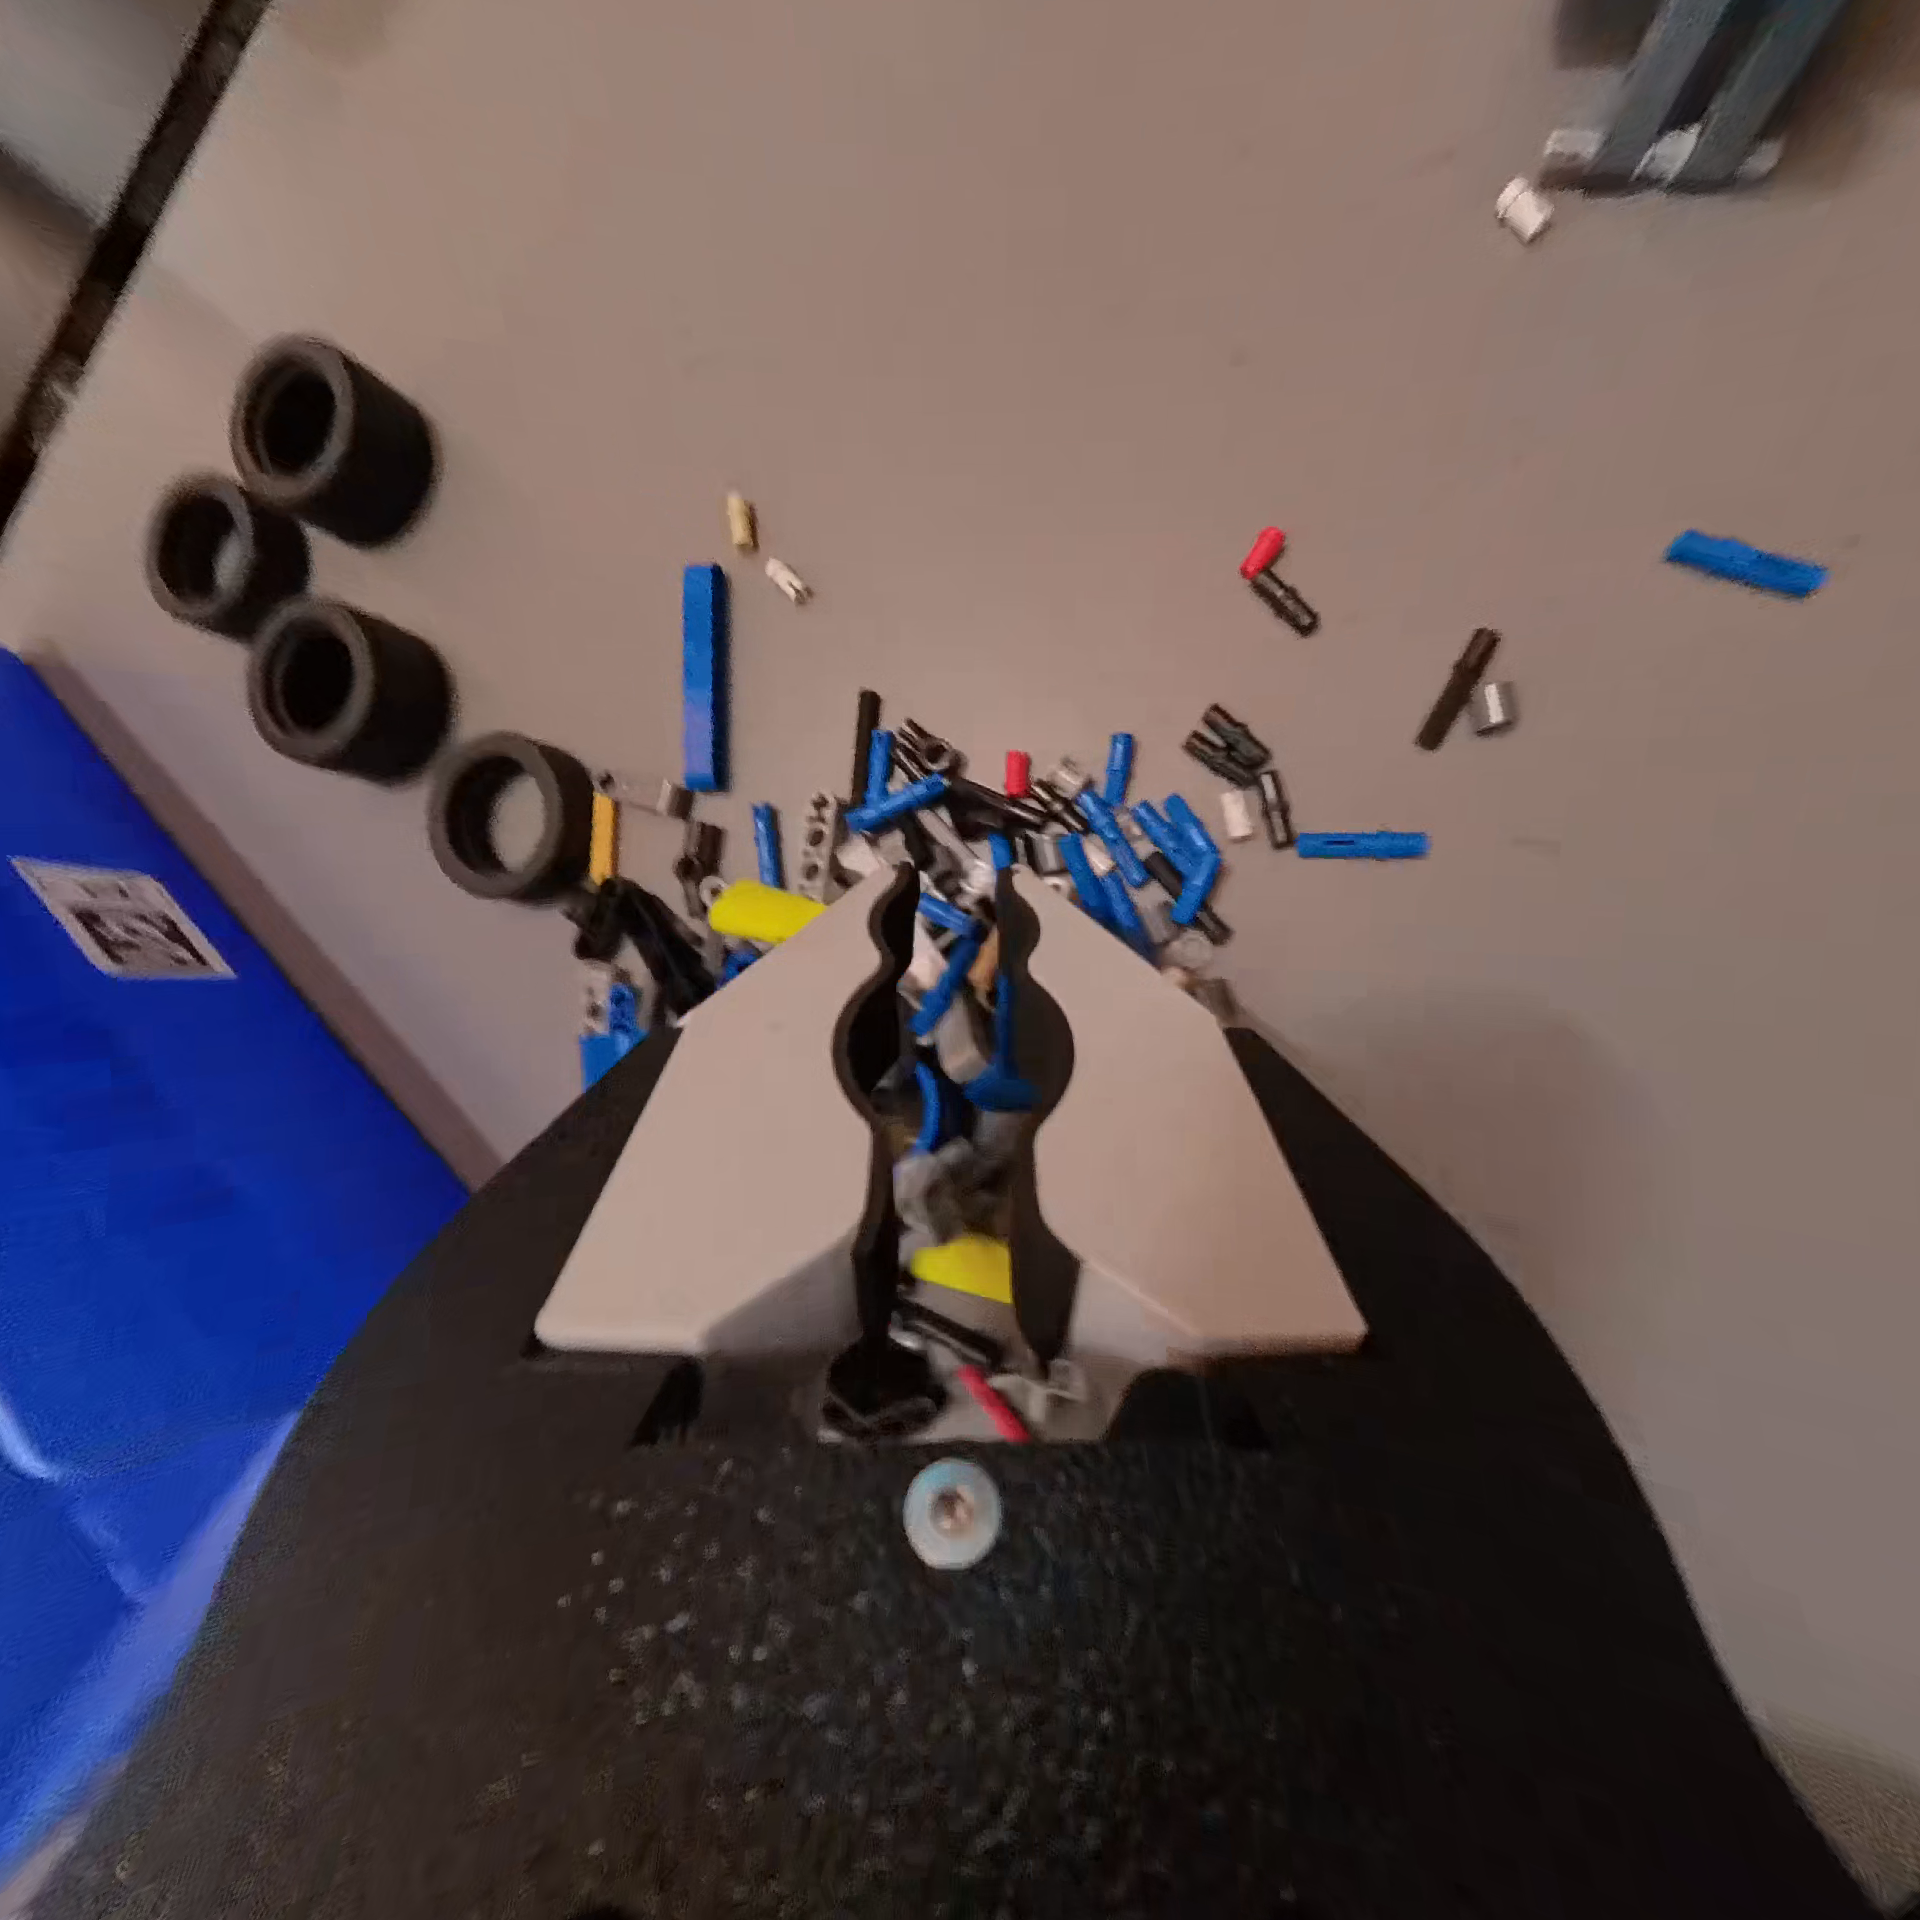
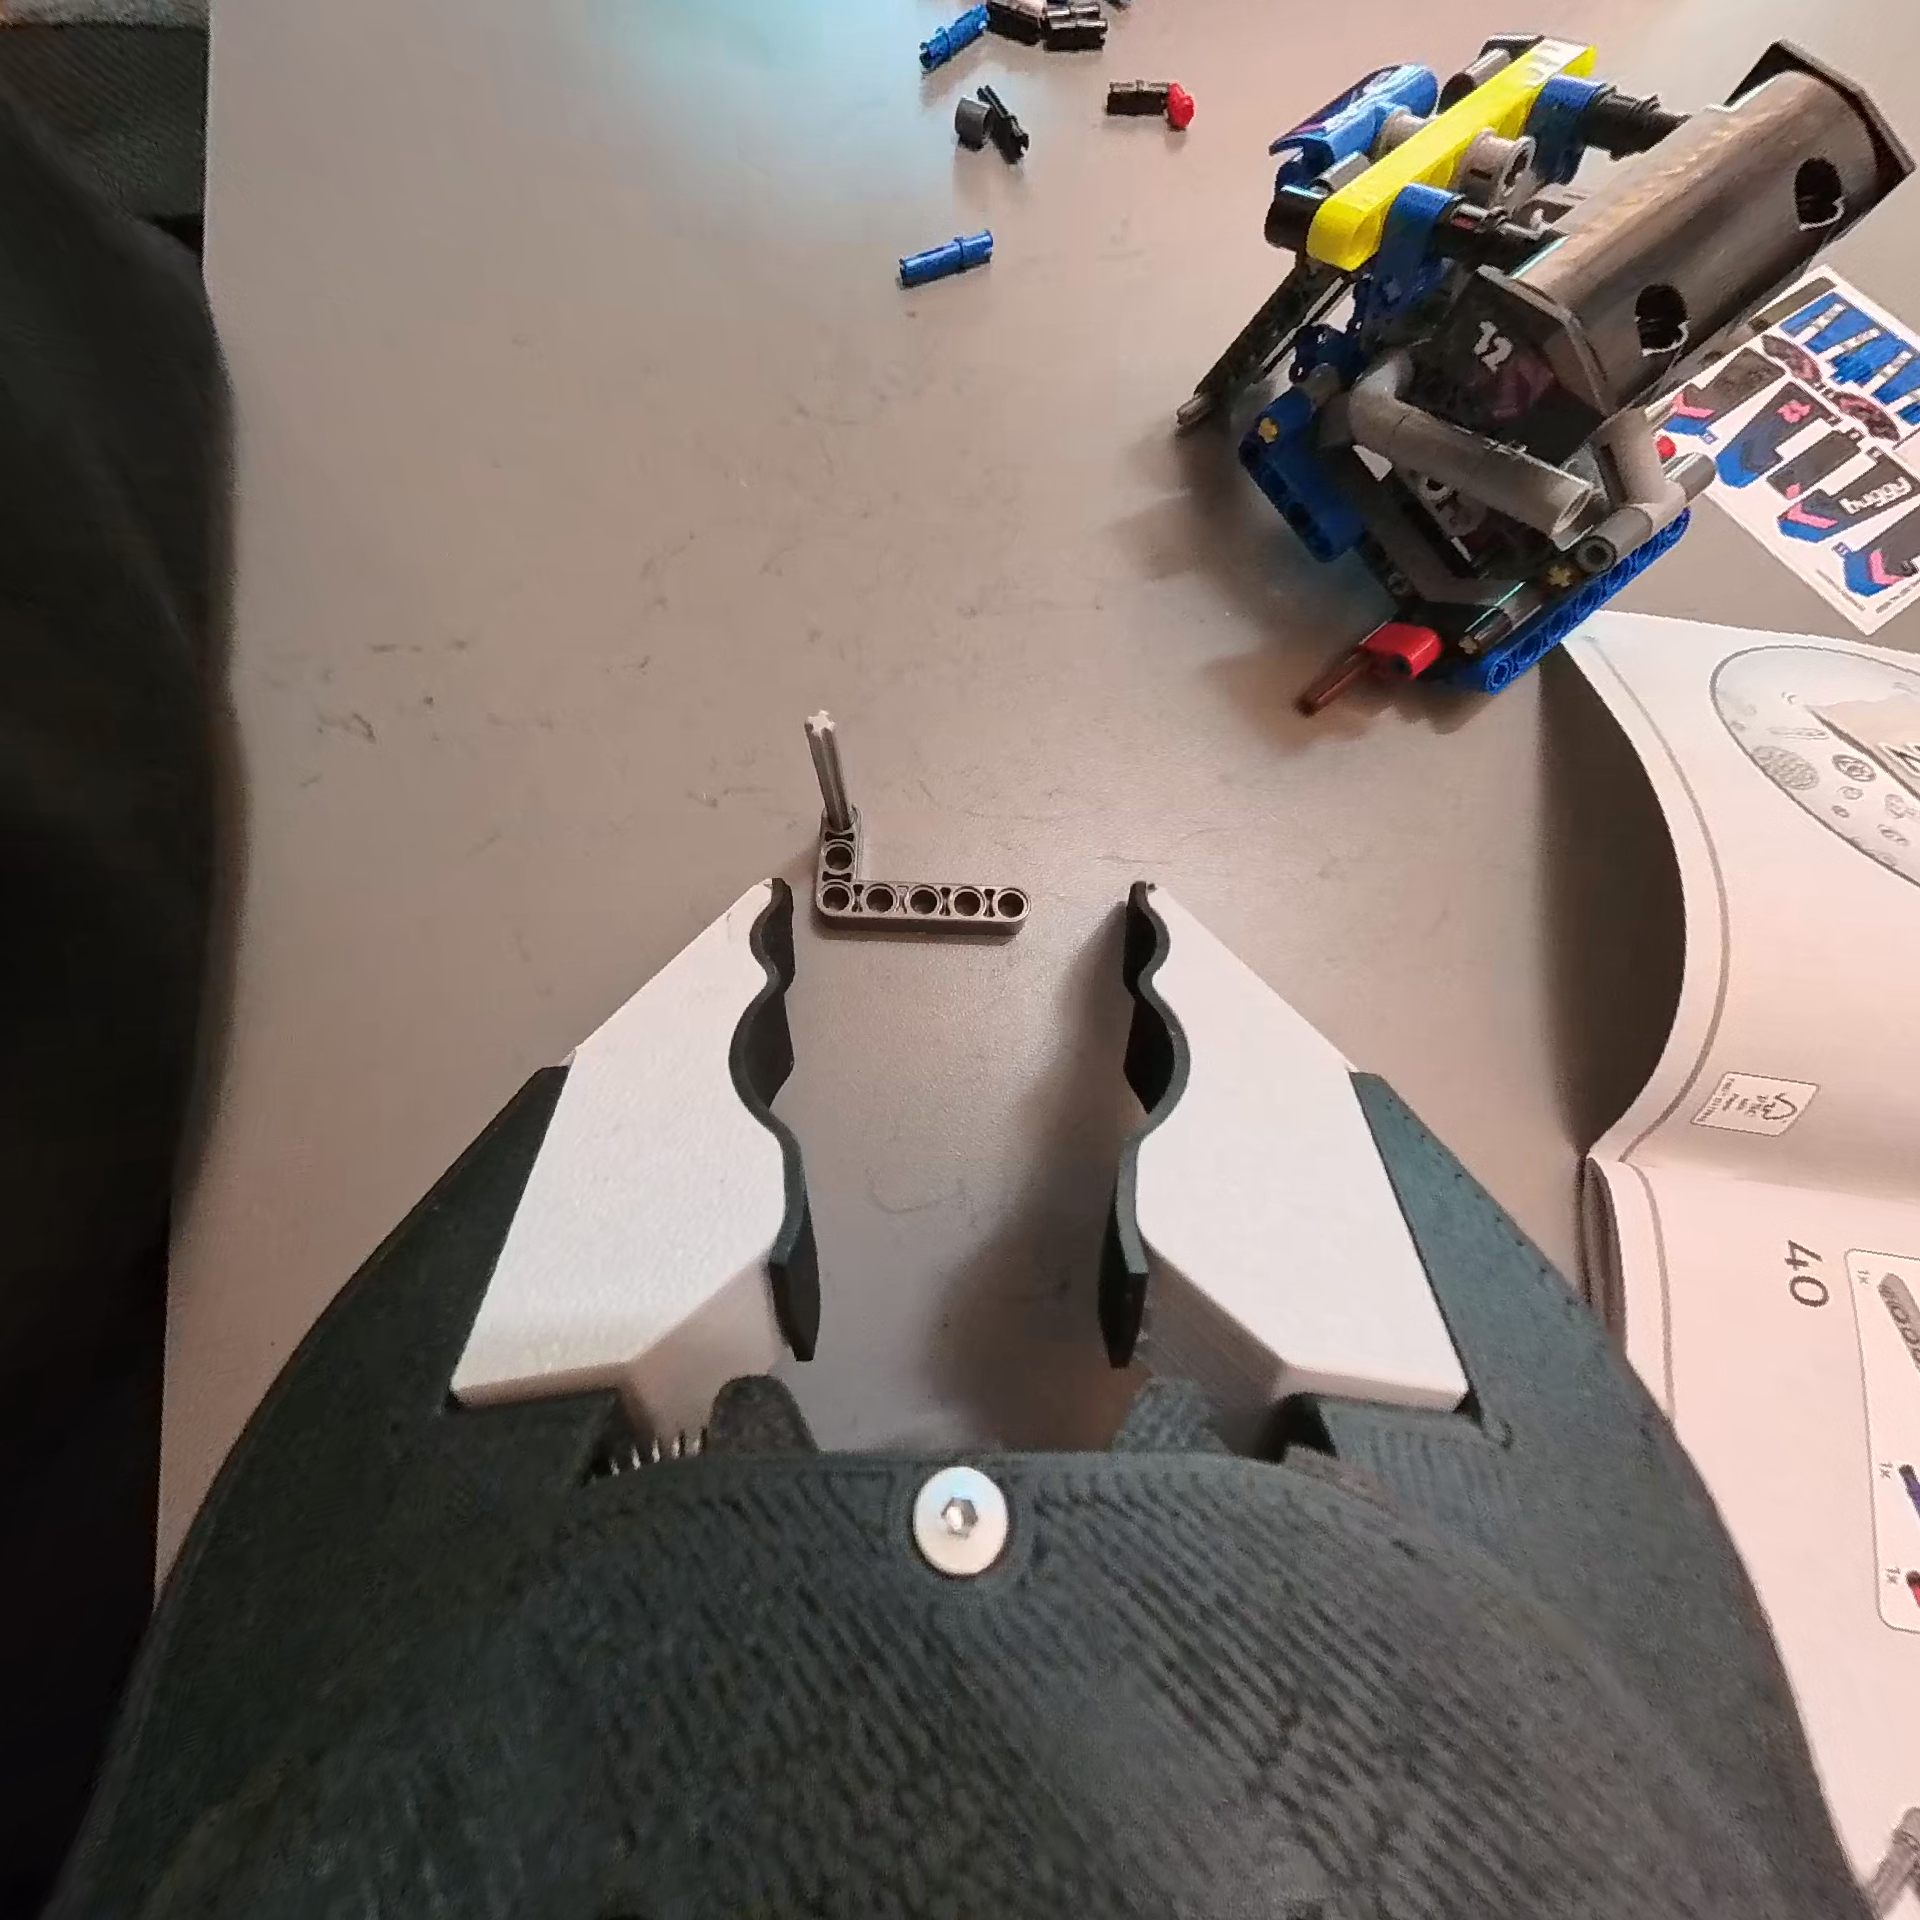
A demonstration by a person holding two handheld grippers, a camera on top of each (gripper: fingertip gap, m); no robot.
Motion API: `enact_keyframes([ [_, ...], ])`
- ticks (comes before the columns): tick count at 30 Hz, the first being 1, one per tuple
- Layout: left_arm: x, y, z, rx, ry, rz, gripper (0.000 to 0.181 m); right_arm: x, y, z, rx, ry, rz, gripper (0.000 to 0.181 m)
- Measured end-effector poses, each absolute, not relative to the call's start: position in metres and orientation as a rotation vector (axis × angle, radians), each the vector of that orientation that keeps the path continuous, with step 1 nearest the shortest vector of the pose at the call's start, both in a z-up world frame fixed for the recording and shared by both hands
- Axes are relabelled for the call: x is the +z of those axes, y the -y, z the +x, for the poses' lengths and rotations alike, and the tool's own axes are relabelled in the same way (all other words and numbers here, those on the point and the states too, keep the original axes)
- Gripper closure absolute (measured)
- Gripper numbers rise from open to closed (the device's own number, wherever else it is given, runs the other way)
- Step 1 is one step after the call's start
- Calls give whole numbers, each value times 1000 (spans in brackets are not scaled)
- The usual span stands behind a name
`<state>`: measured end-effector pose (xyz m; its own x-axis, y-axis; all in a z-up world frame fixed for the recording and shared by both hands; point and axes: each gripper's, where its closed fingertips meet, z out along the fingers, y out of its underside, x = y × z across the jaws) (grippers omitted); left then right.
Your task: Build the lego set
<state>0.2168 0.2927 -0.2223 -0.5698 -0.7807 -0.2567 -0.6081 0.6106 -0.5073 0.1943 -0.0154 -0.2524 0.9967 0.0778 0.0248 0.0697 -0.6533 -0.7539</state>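
Right gripper (image 2: 951, 914), fingers apart, lines up the grey L-shaped beam (image 2: 914, 899) mid-bench; left gripper (image 1: 956, 883), nearly closed, seemingly empty, hunts the loose-parts pile (image 1: 1039, 831).

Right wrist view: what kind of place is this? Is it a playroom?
Probably a work table set up for model building, not clearly a playroom: a grey table holds a half-built model, an open instruction booklet and a sticker sheet.

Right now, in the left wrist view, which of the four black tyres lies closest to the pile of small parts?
The tyre lowest and furthest right in the row. It touches the pile's left edge, beside a yellow piece; the other three lie apart, up and to the left.
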Motion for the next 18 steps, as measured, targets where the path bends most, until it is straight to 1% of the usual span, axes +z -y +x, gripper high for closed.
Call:
enact_keyframes([
  [4,-222,-303,235,-362,-2533,-777,163,-253,16,193,36,84,-2291,119],
  [6,-223,-304,241,-365,-2626,-661,162,-253,16,193,38,85,-2291,119],
  [12,-243,-308,243,-399,-2901,-515,164,-253,16,193,40,85,-2291,119],
  [15,-251,-308,243,-409,-2960,-479,167,-253,16,193,39,86,-2291,120],
  [18,-251,-302,242,-457,-2982,-460,176,-253,16,193,39,86,-2291,120],
])
